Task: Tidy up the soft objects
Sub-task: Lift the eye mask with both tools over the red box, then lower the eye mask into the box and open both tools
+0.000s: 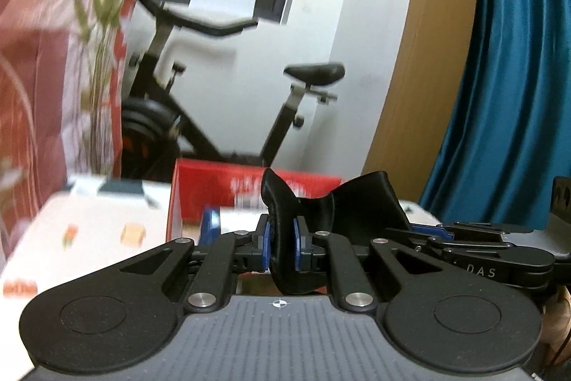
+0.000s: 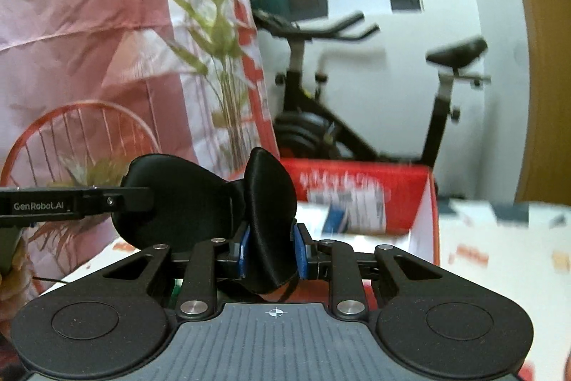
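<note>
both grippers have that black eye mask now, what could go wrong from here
The left gripper and right gripper each pinch one lobe of the black eye mask, so pulling them apart might strain its narrow middle. The left gripper grips only a thin fold, which may slip. The red box sits just ahead; motion blur suggests fast movement, so a gripper might clip it.

Exercise bike (image 1: pixel 228 88) behind box (image 1: pixel 249 195)

Home interior, likely a spare room. Black exercise bike (image 1: pixel 228 88) against white wall ahead of the tongs; teal curtain (image 1: pixel 506 77) to the right; floral pink fabric (image 2: pixel 89 24) hanging left; red cardboard box (image 2: pixel 364 199) just beyond the tongs.
</note>
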A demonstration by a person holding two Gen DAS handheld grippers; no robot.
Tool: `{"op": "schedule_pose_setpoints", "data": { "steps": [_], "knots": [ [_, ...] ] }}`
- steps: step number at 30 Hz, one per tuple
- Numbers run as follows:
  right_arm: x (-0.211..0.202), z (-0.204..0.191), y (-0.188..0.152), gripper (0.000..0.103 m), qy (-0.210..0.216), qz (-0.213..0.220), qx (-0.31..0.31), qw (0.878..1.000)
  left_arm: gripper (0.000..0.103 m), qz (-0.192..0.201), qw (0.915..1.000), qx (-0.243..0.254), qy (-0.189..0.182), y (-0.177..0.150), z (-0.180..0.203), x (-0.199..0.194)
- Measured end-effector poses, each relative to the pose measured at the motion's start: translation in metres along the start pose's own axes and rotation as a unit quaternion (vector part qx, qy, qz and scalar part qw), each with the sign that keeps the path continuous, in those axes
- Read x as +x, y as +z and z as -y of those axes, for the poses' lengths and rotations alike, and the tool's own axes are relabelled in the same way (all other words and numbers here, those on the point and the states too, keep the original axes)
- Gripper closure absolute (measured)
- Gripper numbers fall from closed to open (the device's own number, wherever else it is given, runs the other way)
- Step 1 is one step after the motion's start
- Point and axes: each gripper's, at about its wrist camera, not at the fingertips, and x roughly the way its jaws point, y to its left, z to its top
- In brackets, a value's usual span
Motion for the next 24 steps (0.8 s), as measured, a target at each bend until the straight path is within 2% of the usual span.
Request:
{"op": "schedule_pose_setpoints", "data": {
  "steps": [4,9,12,14,18,24],
  "knots": [
    [0.021,0.002,0.032,0.08,-0.018,0.019,-0.047,0.999,0.09,0.024,0.9991,0.03,0.014,0.026,0.003,0.019],
    [0.058,0.013,0.05,0.08,-0.038,0.013,-0.064,0.997,0.09,0.021,0.9976,0.053,0.04,0.04,0.002,0.054],
    [0.083,0.019,0.042,0.08,-0.045,-0.02,-0.064,0.997,0.09,-0.016,0.9978,0.048,0.044,0.037,-0.005,0.079],
    [0.098,0.024,0.031,0.08,-0.047,-0.052,-0.057,0.996,0.09,-0.055,0.9969,0.037,0.042,0.029,-0.012,0.097],
    [0.118,0.037,0.012,0.08,-0.043,-0.115,-0.018,0.992,0.09,-0.128,0.9912,0.002,0.035,0.011,-0.027,0.122],
    [0.132,0.058,0.002,0.08,-0.053,-0.162,0.059,0.984,0.089,-0.175,0.9835,0.007,0.048,-0.001,-0.034,0.135]
  ]
}}
